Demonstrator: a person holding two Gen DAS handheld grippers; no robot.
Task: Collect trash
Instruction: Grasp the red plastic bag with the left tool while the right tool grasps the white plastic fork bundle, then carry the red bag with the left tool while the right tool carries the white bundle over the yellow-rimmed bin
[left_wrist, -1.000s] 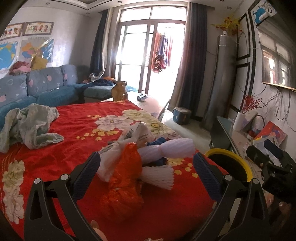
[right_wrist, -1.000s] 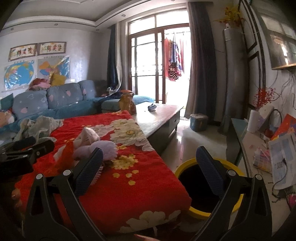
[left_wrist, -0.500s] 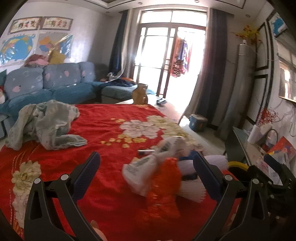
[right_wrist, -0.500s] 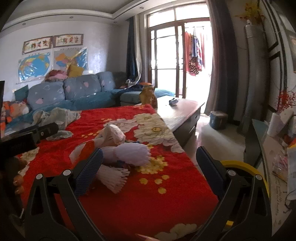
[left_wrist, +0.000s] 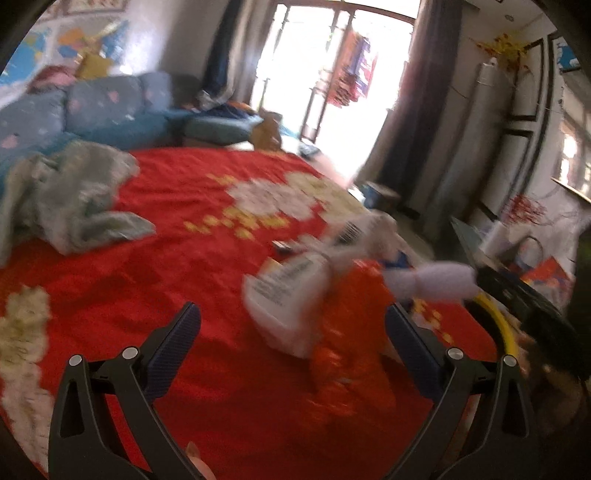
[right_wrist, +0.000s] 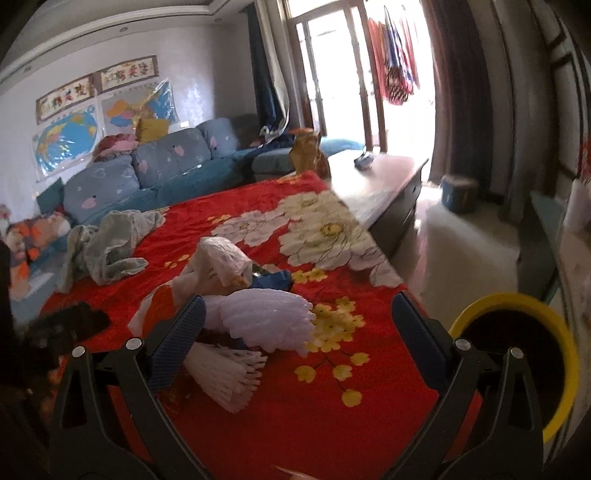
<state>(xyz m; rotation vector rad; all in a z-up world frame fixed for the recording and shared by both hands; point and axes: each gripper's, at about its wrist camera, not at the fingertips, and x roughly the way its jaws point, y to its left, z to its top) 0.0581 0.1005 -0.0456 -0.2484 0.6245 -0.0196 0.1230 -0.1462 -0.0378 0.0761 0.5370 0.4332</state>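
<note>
Where the red blanket (right_wrist: 258, 424) ends, the yellow-rimmed bin (right_wrist: 517, 354) sits beside it.

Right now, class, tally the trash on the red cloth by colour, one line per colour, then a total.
White foam nets: 2
White plastic bags: 2
Orange bag: 1
Blue piece: 1
Total: 6

Bare red bedspread (right_wrist: 332, 398) beside trash pile (right_wrist: 236, 295), yellow-rimmed bin (right_wrist: 554, 369) right

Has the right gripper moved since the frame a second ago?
Yes. The right gripper has swung left over the red bedspread: the yellow-rimmed bin, once between its open jaws, now sits at its right.
</note>
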